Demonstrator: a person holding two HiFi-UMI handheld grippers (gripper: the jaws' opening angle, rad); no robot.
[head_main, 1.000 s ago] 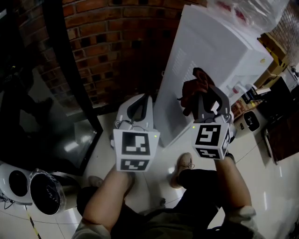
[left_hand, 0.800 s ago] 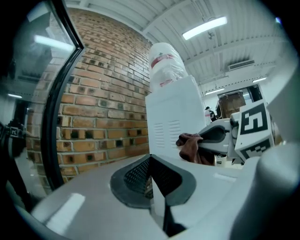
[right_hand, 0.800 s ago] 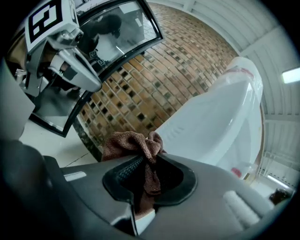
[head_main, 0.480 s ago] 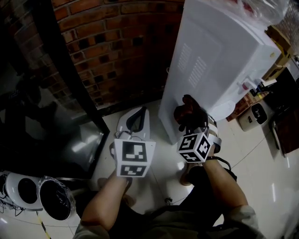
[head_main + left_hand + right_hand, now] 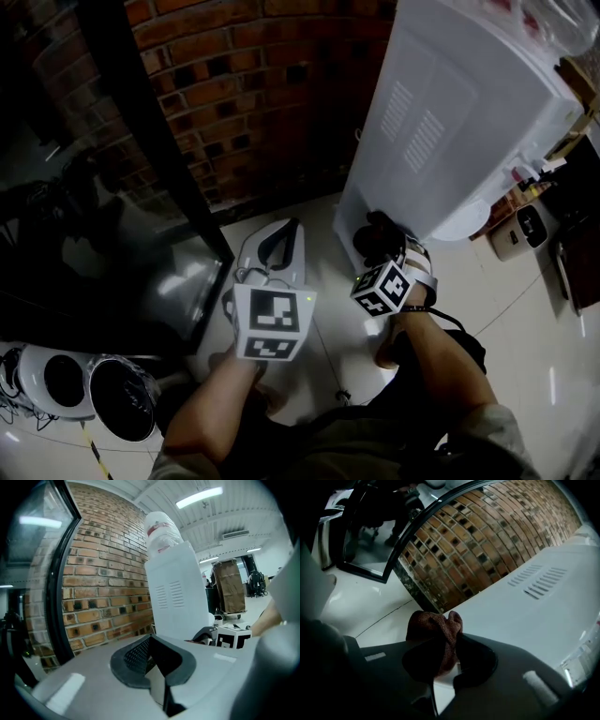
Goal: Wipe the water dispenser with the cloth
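Lowered right claw (image 5: 382, 246) grips cloth (image 5: 434, 626), seemingly against dispenser (image 5: 469, 122) base.

Glossy white tile floor (image 5: 525, 319) under me. The water dispenser (image 5: 469, 122) stands on it, with a small beige box (image 5: 527, 231) just beyond, and two round appliances (image 5: 120, 397) sit off to my left.

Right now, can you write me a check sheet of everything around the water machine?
Surface: glossy white floor tiles.
Job's things: white water dispenser beside the brick wall; dark red cloth bunched at its lower side, contact unclear.
Clutter: plastic-wrapped round appliance at lower left; small boxy appliance beside the dispenser.
Grippers: right gripper shut on the cloth; left gripper shut, empty.
Cables: thin dark cord at the right wrist.
Surroundings: brick wall, dark glass panel.
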